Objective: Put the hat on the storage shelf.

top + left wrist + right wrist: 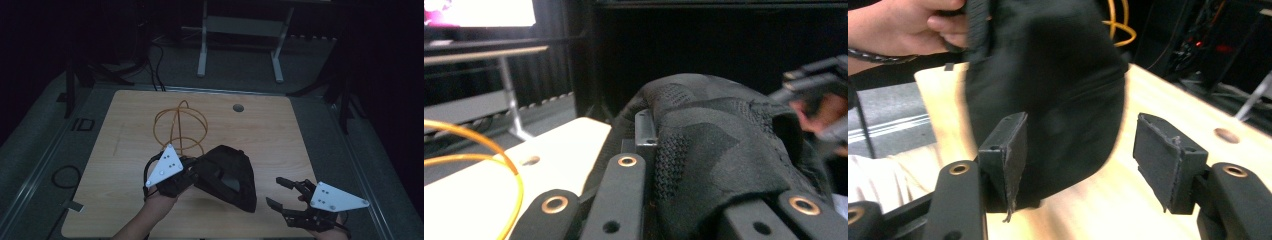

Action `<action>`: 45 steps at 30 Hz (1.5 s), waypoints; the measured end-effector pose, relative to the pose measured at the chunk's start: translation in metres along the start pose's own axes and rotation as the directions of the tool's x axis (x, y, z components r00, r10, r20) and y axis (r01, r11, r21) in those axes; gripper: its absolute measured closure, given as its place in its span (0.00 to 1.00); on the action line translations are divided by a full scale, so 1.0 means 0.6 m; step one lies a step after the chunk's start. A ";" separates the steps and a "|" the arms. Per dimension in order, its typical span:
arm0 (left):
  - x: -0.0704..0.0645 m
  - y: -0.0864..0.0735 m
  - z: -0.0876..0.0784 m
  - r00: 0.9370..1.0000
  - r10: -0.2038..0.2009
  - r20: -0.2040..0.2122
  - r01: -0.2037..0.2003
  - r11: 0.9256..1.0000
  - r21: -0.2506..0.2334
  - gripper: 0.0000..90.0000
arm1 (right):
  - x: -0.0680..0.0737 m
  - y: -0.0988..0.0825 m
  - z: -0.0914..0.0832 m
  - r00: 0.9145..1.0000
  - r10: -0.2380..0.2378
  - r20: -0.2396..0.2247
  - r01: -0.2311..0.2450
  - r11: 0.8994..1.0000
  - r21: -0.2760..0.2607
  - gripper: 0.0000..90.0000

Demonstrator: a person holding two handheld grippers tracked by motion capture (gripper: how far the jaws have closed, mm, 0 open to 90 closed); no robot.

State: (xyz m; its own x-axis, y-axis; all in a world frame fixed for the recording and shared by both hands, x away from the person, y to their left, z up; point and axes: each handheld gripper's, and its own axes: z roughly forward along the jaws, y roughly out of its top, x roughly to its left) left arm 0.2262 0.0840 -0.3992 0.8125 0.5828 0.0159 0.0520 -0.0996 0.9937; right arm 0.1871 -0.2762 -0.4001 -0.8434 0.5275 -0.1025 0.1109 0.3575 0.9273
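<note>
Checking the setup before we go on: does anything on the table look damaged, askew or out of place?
Nothing looks damaged. The black fabric cap sits tilted, lifted at one side by the left hand-held gripper, which is shut on it. The orange cable coil lies loosely looped on the wooden table. The right hand-held gripper is open, apart from the cap.

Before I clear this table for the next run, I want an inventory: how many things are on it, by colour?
Black: 1, the cap, clamped at one edge by the left tool
Orange: 1, the coiled cable
Total: 2
The right tool hangs open beside the cap, holding nothing.
</note>
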 end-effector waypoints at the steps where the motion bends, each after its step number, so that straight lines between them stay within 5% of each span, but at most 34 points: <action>1: 0.002 -0.001 -0.001 0.999 0.004 0.040 -0.005 1.000 0.002 0.98 | -0.002 0.002 -0.001 1.000 -0.005 0.003 0.005 1.000 -0.002 0.44; 3: 0.006 -0.005 -0.005 0.994 0.003 0.107 0.001 0.999 -0.033 0.98 | -0.007 0.011 -0.001 1.000 -0.028 0.001 0.028 1.000 -0.003 0.47; 5: 0.013 -0.009 -0.007 0.981 0.002 0.192 0.010 0.998 -0.064 0.98 | -0.009 0.015 0.001 0.999 -0.033 -0.008 0.033 0.999 -0.004 0.48; 8: 0.022 -0.011 -0.010 0.961 -0.001 0.278 0.021 0.997 -0.068 0.98 | -0.011 0.023 0.007 0.999 -0.041 -0.026 0.041 0.999 -0.009 0.49; 12: 0.035 -0.009 -0.011 0.923 0.005 0.384 0.014 0.999 -0.047 0.98 | -0.002 0.035 0.019 0.993 -0.099 -0.060 0.099 0.995 -0.004 0.49; 18: 0.041 -0.006 -0.014 0.912 0.043 0.409 -0.020 0.998 -0.061 0.98 | 0.020 0.055 0.047 0.975 -0.162 -0.153 0.164 0.986 0.001 0.54; 24: 0.042 0.000 -0.010 0.885 0.078 0.459 -0.054 0.996 -0.065 0.98 | 0.035 0.067 0.067 0.952 -0.249 -0.178 0.253 0.967 -0.003 0.57; 30: 0.048 0.000 -0.008 0.881 0.085 0.466 -0.061 0.996 -0.066 0.98 | 0.034 0.069 0.072 0.940 -0.269 -0.212 0.271 0.962 -0.019 0.72; 33: 0.046 -0.001 -0.005 0.884 0.087 0.459 -0.065 0.996 -0.062 0.98 | 0.036 0.069 0.073 0.936 -0.275 -0.218 0.278 0.960 -0.017 0.87; 34: 0.045 0.000 -0.003 0.884 0.085 0.459 -0.064 0.996 -0.060 0.98 | 0.038 0.068 0.075 0.940 -0.275 -0.203 0.279 0.960 -0.008 0.96; 38: 0.045 0.000 -0.001 0.888 0.089 0.451 -0.070 0.996 -0.059 0.98 | 0.036 0.067 0.075 0.945 -0.264 -0.195 0.269 0.963 0.001 0.98; 45: 0.053 -0.004 0.004 0.924 0.064 0.376 -0.065 0.998 -0.009 0.97 | 0.023 0.066 0.071 0.964 -0.192 -0.183 0.192 0.981 -0.021 0.99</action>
State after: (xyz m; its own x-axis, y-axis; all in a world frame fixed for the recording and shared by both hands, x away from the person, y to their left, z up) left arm 0.2535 0.1012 -0.4012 0.9728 0.2287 0.0363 -0.0063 -0.1306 0.9914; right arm 0.2024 -0.2221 -0.3798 -0.9307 0.2989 -0.2111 -0.0636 0.4358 0.8978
